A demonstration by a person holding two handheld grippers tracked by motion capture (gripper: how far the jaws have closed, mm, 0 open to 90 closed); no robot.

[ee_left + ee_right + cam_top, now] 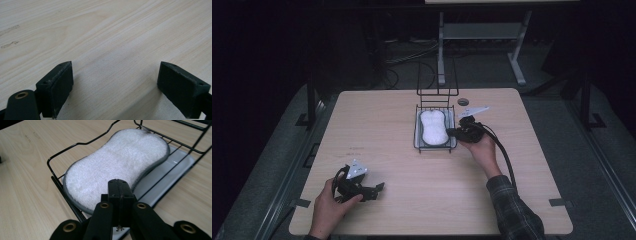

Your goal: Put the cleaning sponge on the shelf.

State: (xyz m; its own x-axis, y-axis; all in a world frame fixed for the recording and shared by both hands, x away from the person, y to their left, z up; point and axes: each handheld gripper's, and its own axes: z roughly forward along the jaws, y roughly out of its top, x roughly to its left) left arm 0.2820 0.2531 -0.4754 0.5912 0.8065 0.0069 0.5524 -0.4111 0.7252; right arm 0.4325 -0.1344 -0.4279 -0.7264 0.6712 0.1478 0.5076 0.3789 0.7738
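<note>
The right tongs (119, 192) are pressed together, empty, above the white sponge (117, 167); they should be spread first. The left tongs (115, 85) are held apart.

High view is dim: dark room, only the counter (377, 125) evenly lit from above. Both gripper views are bright and sharp, with soft shadows under the jaws. Mild glare on the tray (172, 162).
</note>
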